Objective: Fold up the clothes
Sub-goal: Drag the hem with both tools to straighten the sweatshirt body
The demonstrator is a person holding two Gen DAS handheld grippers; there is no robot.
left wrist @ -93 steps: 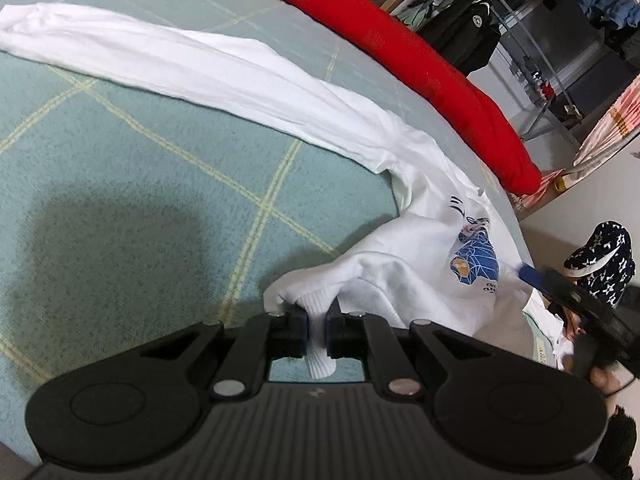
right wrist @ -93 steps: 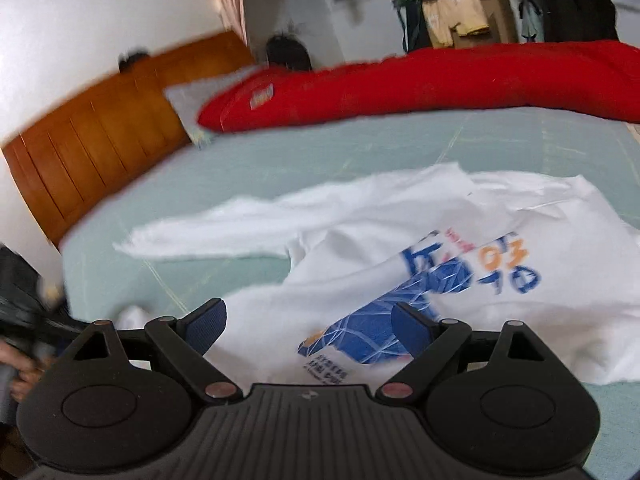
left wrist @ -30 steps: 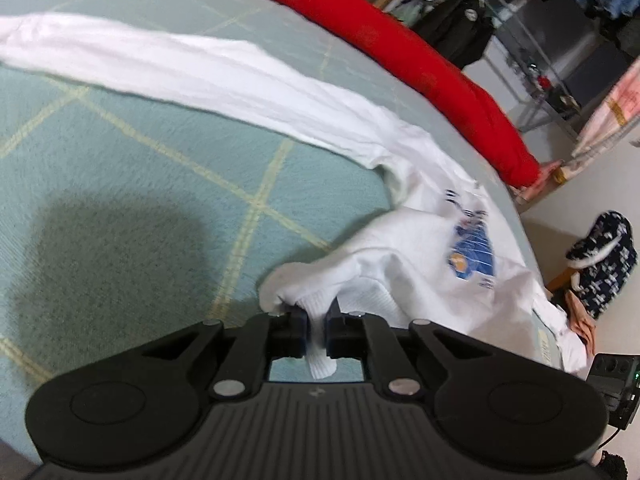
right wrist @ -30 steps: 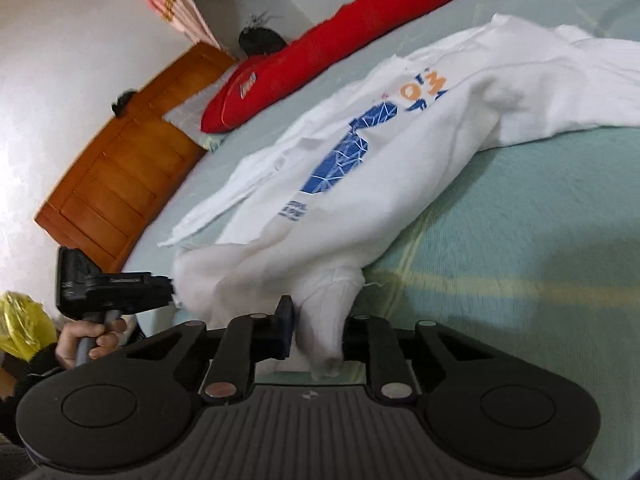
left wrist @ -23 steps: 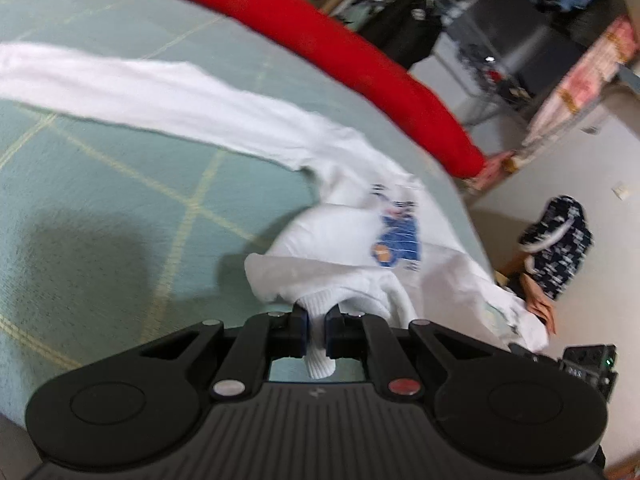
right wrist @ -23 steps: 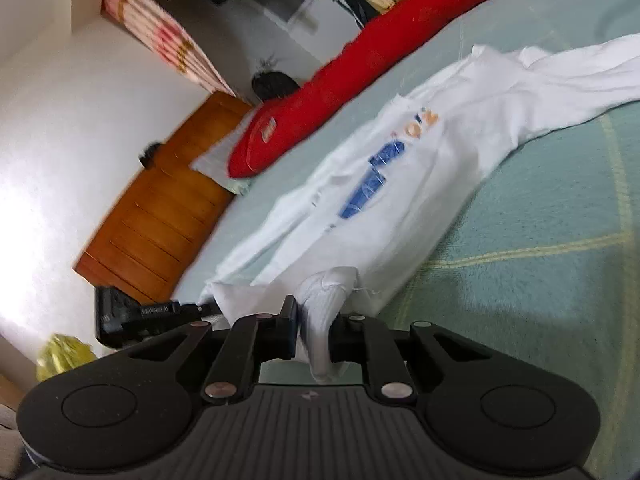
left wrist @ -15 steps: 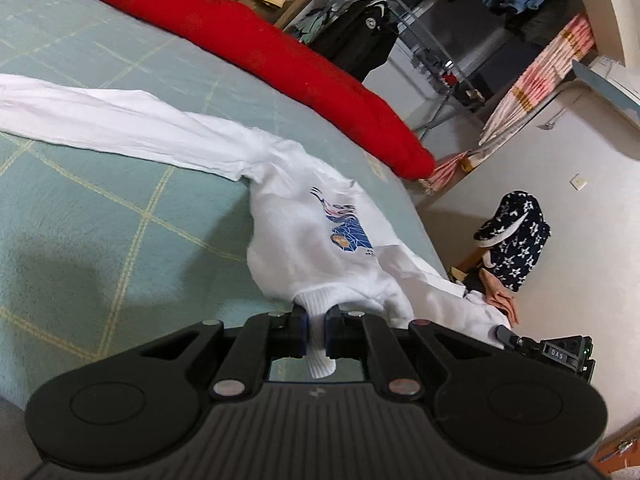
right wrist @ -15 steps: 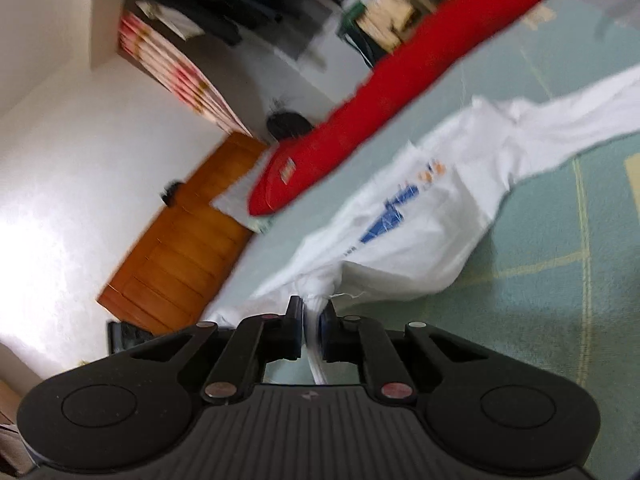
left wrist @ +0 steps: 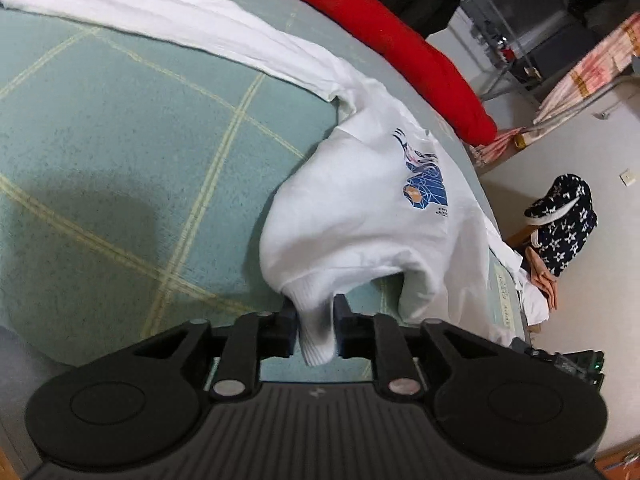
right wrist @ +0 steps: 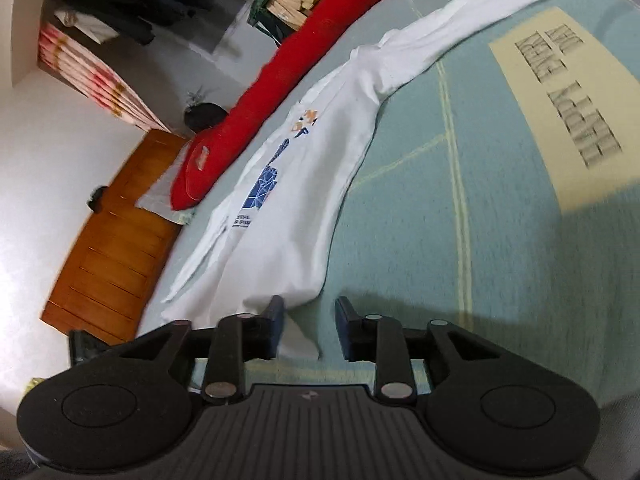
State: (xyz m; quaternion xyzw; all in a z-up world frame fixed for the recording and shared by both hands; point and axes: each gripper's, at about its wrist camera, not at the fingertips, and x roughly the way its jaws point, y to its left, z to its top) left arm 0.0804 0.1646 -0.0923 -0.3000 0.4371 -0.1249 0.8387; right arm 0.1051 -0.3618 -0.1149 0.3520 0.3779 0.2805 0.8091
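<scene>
Left gripper (left wrist: 315, 330): loosening, jaws just opening, sweatshirt (left wrist: 360, 216) cuff between.
Right gripper (right wrist: 309, 328): spreading wide, hem released (lying on bed (right wrist: 500, 220)).

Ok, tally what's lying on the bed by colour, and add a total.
White: 1, the long-sleeved sweatshirt with a blue print.
Red: 1, the long bolster along the far edge of the bed.
Total: 2.
</scene>
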